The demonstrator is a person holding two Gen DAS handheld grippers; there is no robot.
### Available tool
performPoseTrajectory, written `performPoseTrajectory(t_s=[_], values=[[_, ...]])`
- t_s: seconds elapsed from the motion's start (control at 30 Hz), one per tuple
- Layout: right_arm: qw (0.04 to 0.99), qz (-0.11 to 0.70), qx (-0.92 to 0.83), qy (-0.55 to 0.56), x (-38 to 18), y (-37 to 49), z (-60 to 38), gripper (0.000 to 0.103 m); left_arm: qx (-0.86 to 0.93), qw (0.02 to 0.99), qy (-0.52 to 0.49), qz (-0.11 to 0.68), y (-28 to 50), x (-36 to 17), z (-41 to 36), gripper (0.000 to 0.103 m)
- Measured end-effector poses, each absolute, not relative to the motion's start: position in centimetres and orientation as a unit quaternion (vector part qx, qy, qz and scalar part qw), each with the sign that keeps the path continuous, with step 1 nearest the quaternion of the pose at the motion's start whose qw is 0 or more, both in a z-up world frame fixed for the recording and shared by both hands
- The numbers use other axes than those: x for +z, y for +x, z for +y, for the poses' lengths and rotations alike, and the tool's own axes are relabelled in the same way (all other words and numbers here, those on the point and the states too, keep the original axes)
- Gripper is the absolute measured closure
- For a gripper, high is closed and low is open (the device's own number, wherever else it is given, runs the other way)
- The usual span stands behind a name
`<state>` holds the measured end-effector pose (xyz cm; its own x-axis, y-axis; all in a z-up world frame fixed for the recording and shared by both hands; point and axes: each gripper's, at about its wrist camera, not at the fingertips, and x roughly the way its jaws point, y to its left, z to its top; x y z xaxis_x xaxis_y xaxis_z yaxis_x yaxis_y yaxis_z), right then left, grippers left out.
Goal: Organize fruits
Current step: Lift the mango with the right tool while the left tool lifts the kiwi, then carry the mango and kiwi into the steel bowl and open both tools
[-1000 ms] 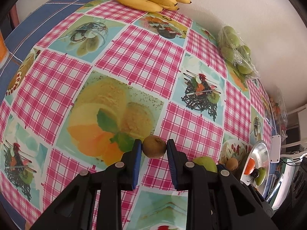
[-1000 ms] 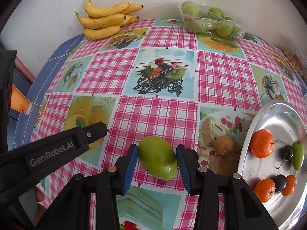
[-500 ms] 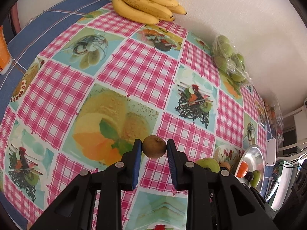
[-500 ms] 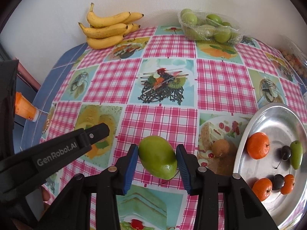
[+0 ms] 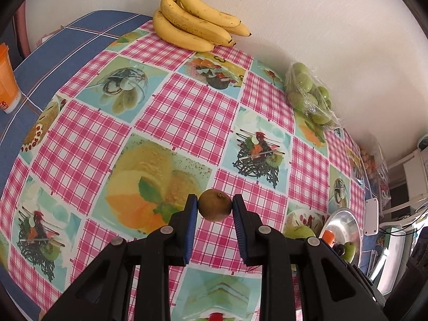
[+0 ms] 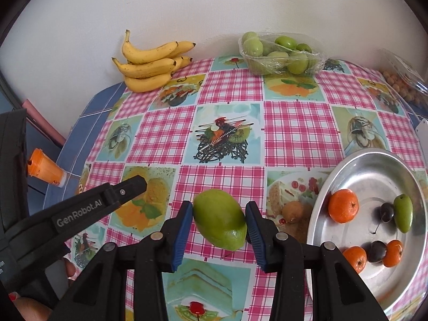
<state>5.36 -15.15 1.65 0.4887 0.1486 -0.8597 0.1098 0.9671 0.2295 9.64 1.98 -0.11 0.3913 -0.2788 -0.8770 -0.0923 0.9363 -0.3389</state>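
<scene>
My left gripper (image 5: 214, 206) is shut on a brown kiwi (image 5: 214, 205) and holds it above the checked tablecloth. My right gripper (image 6: 219, 218) is shut on a green mango (image 6: 220, 219), lifted off the cloth. The left gripper's finger (image 6: 101, 203) shows to the left in the right wrist view. A metal bowl (image 6: 374, 163) at the right holds three oranges (image 6: 343, 205), two dark plums (image 6: 377, 251) and a small green fruit (image 6: 403, 212). A second kiwi (image 6: 293, 212) lies on the cloth just left of the bowl.
A bunch of bananas (image 6: 152, 64) lies at the back by the wall. A wrapped tray of green fruits (image 6: 278, 53) sits at the back right, and a bag of small brown fruits (image 6: 401, 85) further right. An orange cup (image 6: 46, 171) stands on the blue cloth at left.
Both grippers have risen with their fruits; the table looks farther below. The kiwi and the mango stay clamped. The fruits in the bowl have not moved.
</scene>
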Motion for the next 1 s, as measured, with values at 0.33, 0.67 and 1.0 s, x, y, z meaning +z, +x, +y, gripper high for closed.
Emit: performPoseTrajectory(t_s=[0.33, 0.67, 1.0], values=[[0.84, 0.511, -0.04, 0.176, 1.2, 4.5, -20.1, 0.059, -0.096, 0.821, -0.122, 0.55, 8.9, 0.7, -2.3, 0.076], [0.824, 0.504, -0.119, 0.232, 0.6, 2.3, -26.9, 0.059, -0.157, 0.813, -0.071, 0.556, 7.4, 0.9, -8.2, 0.076], [0.803, 0.496, -0.177, 0.278, -0.4, 0.3, -32.3, 0.059, -0.216, 0.799, -0.028, 0.561, 5.3, 0.7, -13.1, 0.076]])
